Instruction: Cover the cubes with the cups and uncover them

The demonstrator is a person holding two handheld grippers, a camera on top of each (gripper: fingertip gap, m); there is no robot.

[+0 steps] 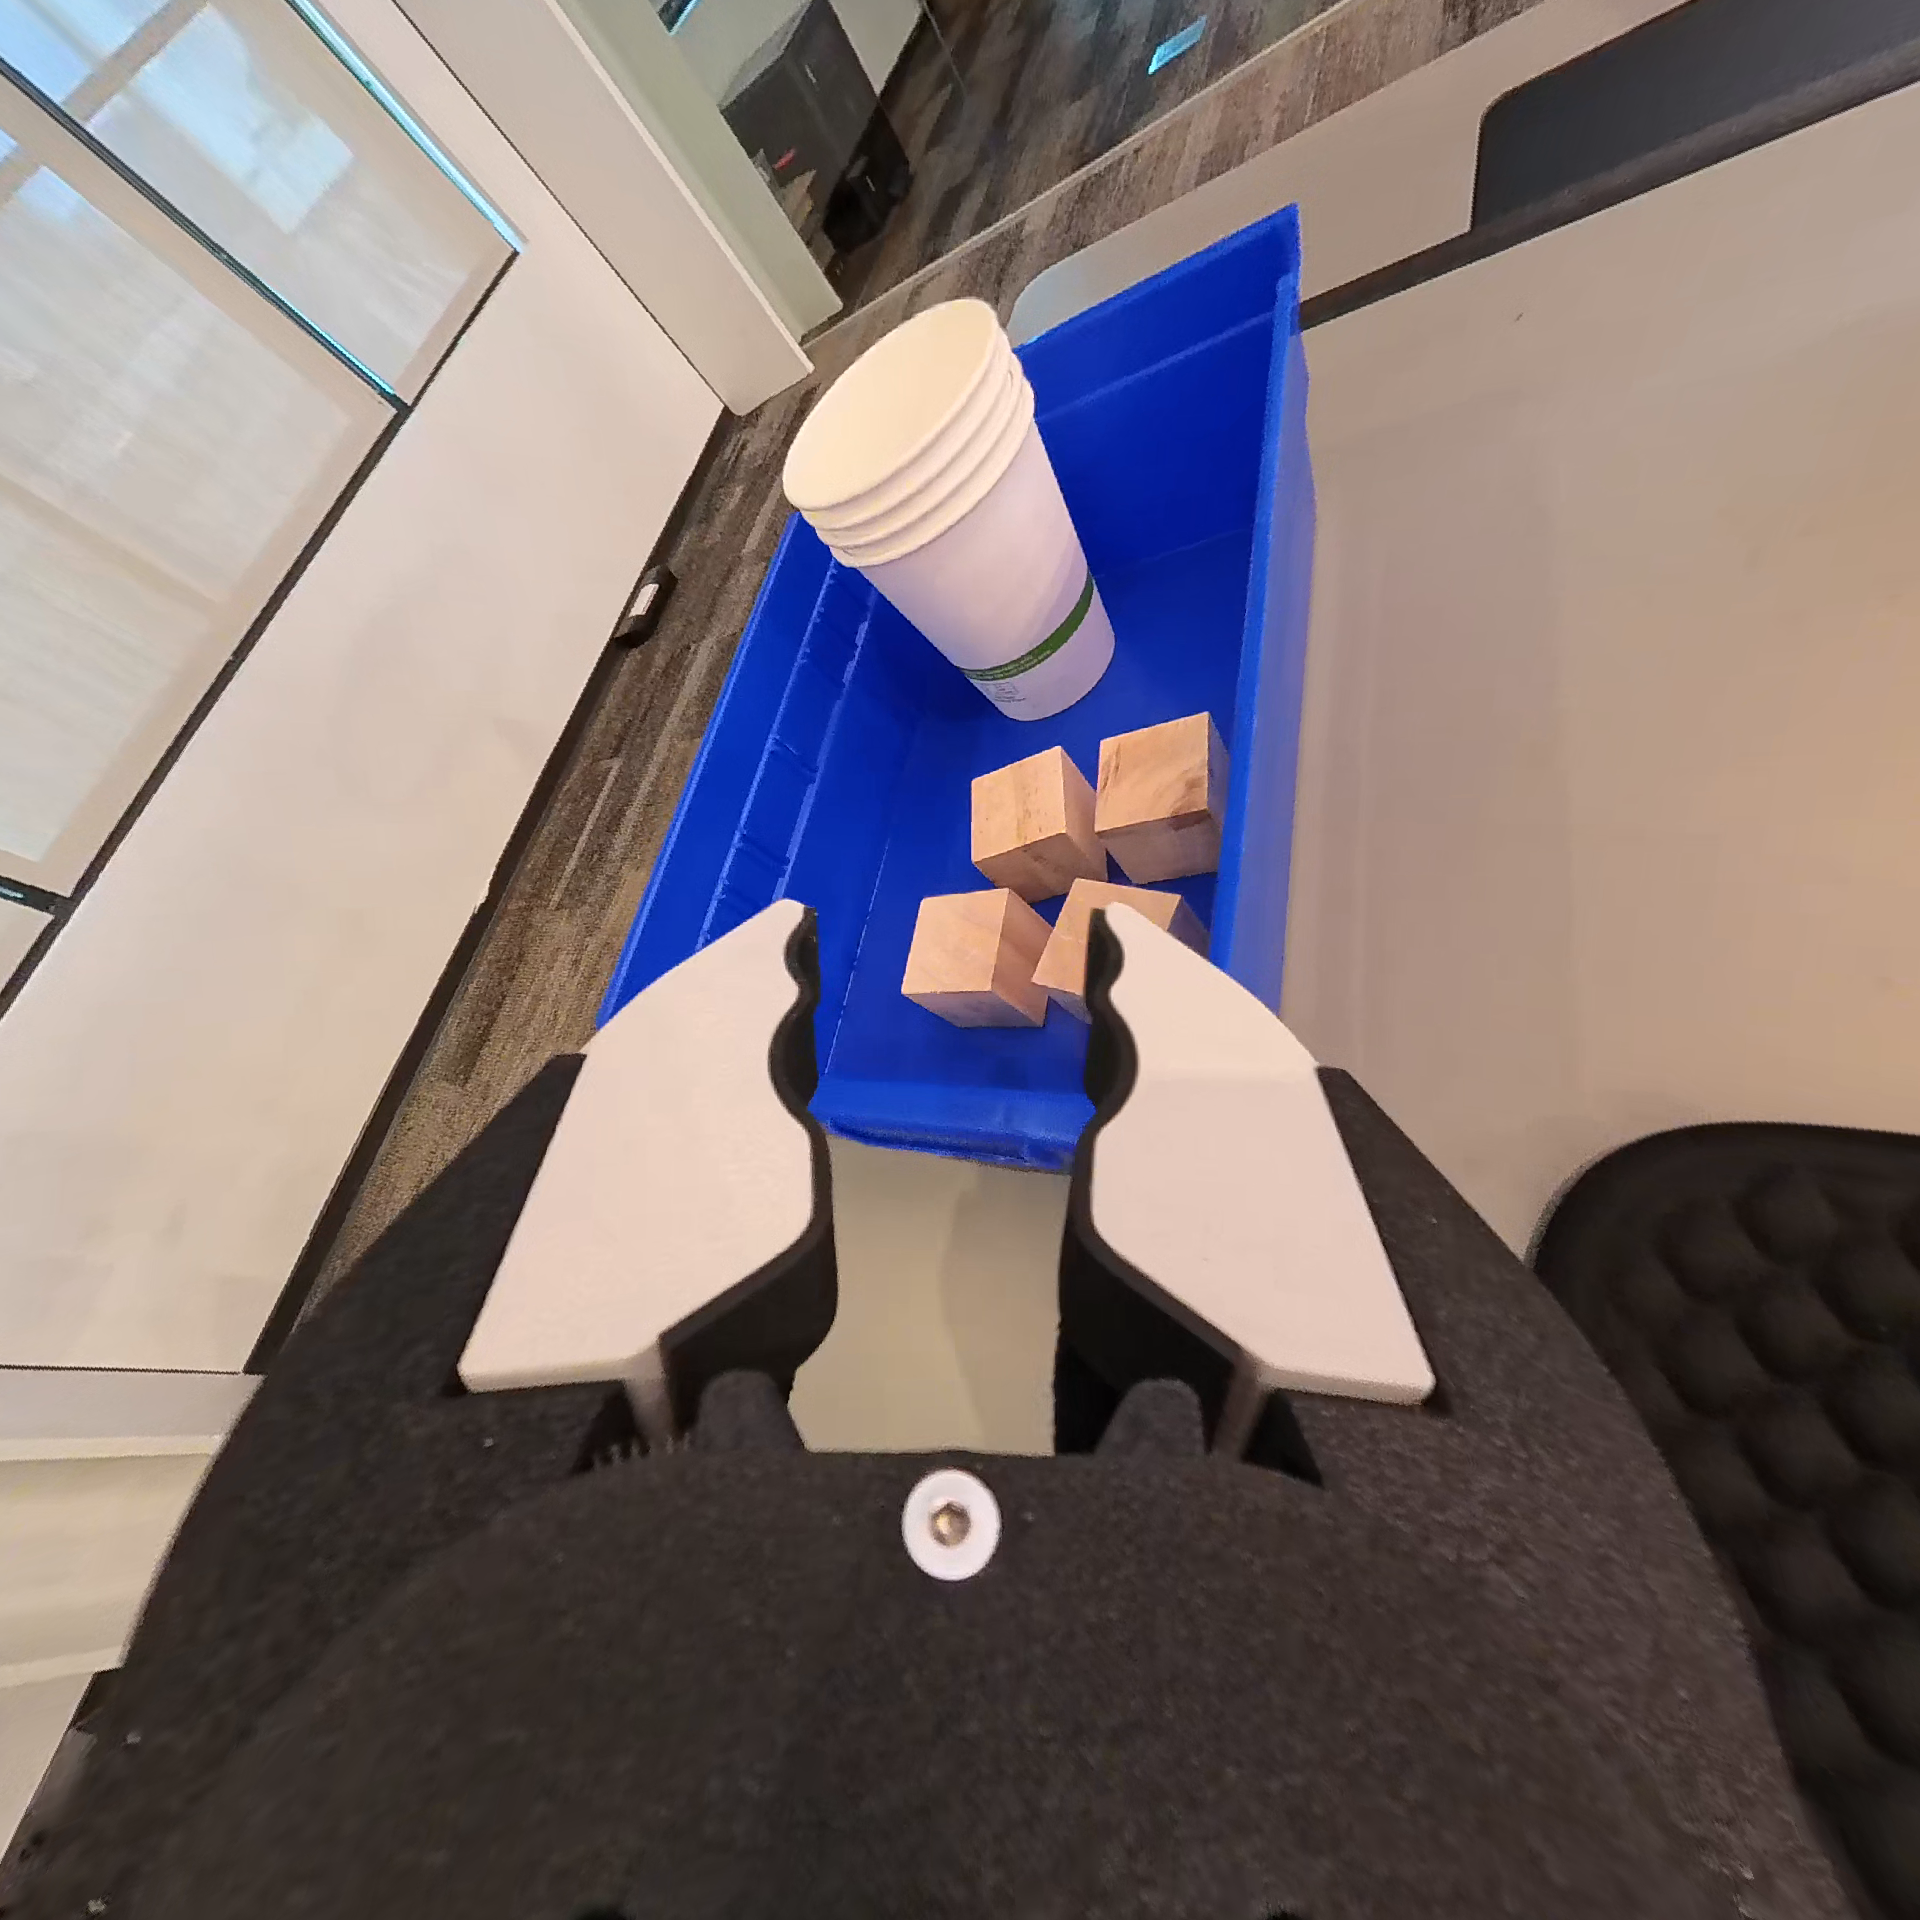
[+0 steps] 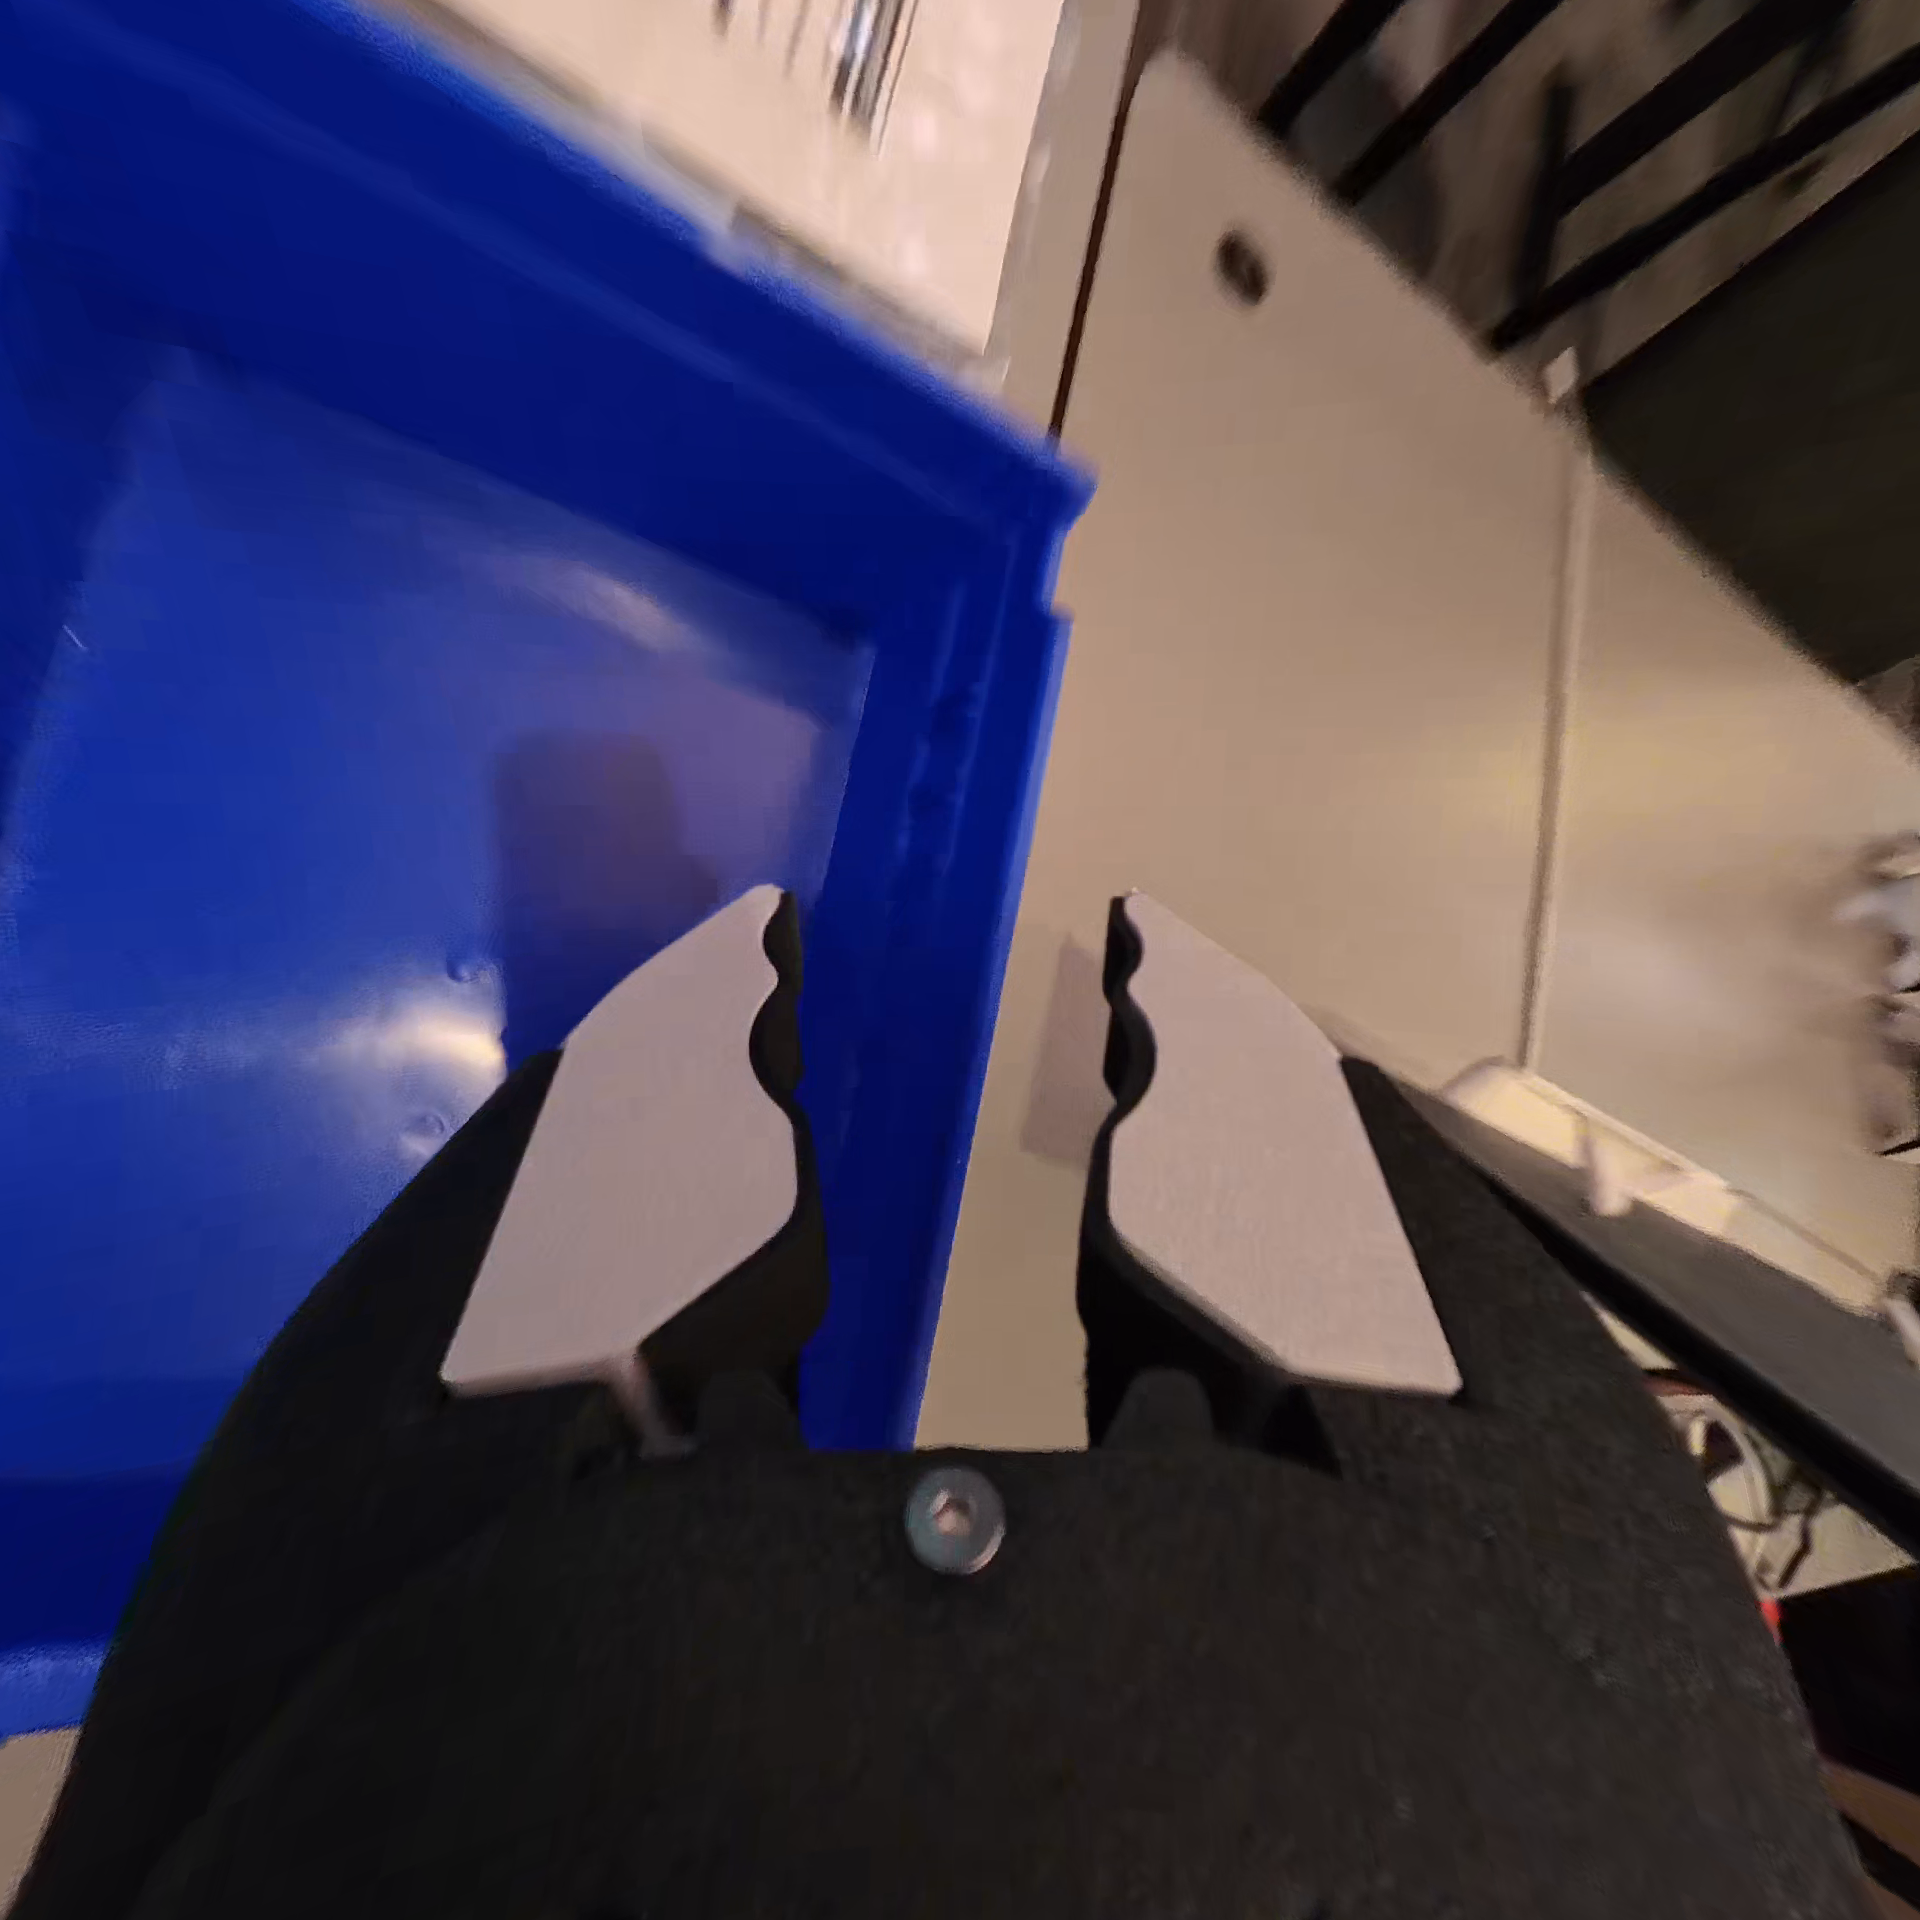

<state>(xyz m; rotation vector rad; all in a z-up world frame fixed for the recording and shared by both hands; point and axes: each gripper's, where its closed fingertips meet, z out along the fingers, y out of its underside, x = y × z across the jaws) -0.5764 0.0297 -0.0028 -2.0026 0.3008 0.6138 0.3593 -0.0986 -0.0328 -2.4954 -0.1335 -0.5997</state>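
Blue bin (image 1: pixel 1283 644): holds nested upside-down cup stack (image 1: pixel 951 520), four wooden cubes (image 1: pixel 1049 883) beside it. Left gripper (image 1: pixel 956 920), right gripper (image 2: pixel 951 904): both released, empty, near bin.

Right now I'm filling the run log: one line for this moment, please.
left gripper open, empty | right gripper open, empty | stacked paper cups inverted in blue bin | four wooden cubes uncovered
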